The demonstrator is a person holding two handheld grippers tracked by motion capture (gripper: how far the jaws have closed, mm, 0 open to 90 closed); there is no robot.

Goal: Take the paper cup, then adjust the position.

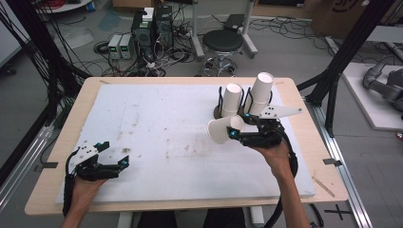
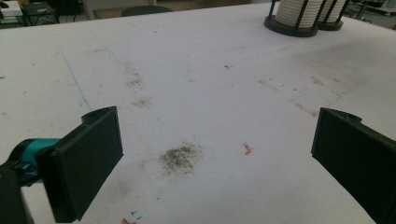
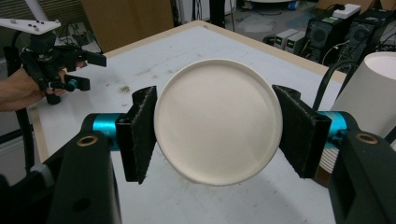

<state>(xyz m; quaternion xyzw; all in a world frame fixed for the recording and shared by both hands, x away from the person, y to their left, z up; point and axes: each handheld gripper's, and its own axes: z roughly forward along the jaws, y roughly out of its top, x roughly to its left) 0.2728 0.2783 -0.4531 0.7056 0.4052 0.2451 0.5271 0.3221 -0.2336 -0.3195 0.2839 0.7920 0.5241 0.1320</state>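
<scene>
Right gripper [image 3: 217, 128] has its jaws clamped on a paper cup [image 3: 218, 121], held sideways just beside the two cup racks [image 1: 228, 111], left gripper [image 2: 219, 158] gaping empty over the mat, so keep that squeeze gentle and carry it level.

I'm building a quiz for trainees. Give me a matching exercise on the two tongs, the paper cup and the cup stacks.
Things:
1. left tongs
2. right tongs
3. paper cup
4. cup stacks

States:
a. standing in black holders at the table's far side
b. open, nothing between
c. held on its side
d. shut on the cup

Pairs: 1-b, 2-d, 3-c, 4-a
</scene>
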